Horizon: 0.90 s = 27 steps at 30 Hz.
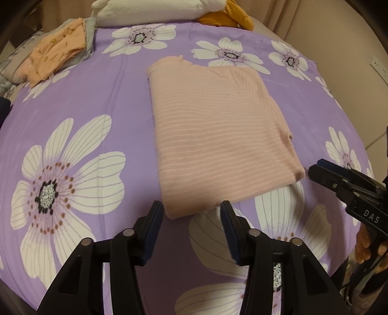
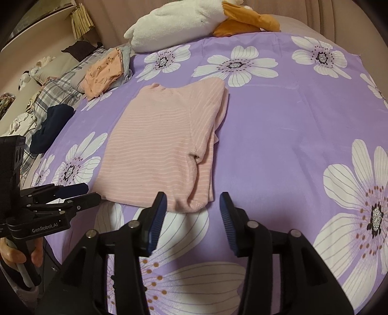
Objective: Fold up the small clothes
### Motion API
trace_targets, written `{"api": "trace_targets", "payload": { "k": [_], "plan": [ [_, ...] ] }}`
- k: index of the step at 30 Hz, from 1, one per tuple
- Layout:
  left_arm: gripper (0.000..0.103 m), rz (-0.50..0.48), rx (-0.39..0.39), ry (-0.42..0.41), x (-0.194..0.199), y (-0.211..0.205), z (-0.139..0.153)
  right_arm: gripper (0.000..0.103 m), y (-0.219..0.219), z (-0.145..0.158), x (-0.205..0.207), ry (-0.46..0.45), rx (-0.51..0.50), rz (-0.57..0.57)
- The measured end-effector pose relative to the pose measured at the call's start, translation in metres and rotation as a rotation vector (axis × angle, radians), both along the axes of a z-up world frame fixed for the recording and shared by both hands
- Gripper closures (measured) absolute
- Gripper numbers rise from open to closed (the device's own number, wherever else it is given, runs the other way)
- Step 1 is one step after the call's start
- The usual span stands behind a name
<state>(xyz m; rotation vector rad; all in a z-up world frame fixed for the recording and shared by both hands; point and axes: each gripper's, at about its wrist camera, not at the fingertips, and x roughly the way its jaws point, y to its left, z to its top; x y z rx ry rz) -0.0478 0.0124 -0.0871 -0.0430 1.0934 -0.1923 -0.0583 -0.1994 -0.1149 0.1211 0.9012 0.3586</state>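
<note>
A pink striped garment (image 1: 218, 130) lies folded lengthwise on the purple flowered bed cover (image 1: 84, 97); it also shows in the right wrist view (image 2: 160, 150). My left gripper (image 1: 191, 213) is open and empty, just short of the garment's near left corner. My right gripper (image 2: 192, 206) is open and empty, just short of the garment's near right corner. In the left wrist view the right gripper (image 1: 315, 169) sits beside that corner. In the right wrist view the left gripper (image 2: 93, 192) sits by the near left edge.
A folded orange printed garment (image 2: 104, 72) lies on grey cloth at the far left. A dark blue cloth (image 2: 51, 126) lies on a plaid quilt at the left. A white and orange plush toy (image 2: 194, 21) lies at the head of the bed.
</note>
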Motion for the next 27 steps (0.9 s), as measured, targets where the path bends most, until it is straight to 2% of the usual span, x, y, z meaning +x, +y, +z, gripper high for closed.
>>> {"api": "trace_targets", "payload": {
  "k": [1, 2, 6, 8, 12, 15, 17, 19, 27],
  "plan": [
    [0.031, 0.005, -0.003, -0.003, -0.001, 0.0, 0.001, 0.052, 0.0, 0.001, -0.001, -0.003, -0.001, -0.003],
    [0.029, 0.01, -0.009, -0.012, -0.002, 0.001, 0.002, 0.05, 0.0, 0.002, -0.003, -0.006, 0.0, -0.006],
    [0.029, 0.014, -0.015, -0.028, -0.004, 0.001, 0.008, 0.048, -0.001, 0.006, -0.006, -0.013, -0.001, -0.014],
    [0.029, 0.018, -0.014, -0.033, -0.005, 0.001, 0.009, 0.042, -0.001, 0.009, -0.007, -0.018, -0.002, -0.02],
    [0.029, 0.019, -0.012, -0.034, -0.005, 0.001, 0.01, 0.036, -0.001, 0.013, -0.01, -0.031, -0.005, -0.039],
    [0.027, 0.018, -0.003, -0.03, -0.006, 0.0, 0.012, 0.027, -0.002, 0.017, -0.012, -0.039, -0.006, -0.048],
    [0.019, 0.02, 0.004, -0.029, -0.007, -0.001, 0.014, 0.025, -0.003, 0.02, -0.014, -0.051, -0.007, -0.06],
    [0.017, 0.026, 0.01, -0.033, -0.008, -0.001, 0.016, 0.022, -0.003, 0.022, -0.015, -0.056, -0.008, -0.063],
    [0.017, 0.058, 0.042, -0.058, -0.011, -0.001, 0.029, 0.004, -0.005, 0.035, -0.021, -0.078, -0.01, -0.089]
  ]
}}
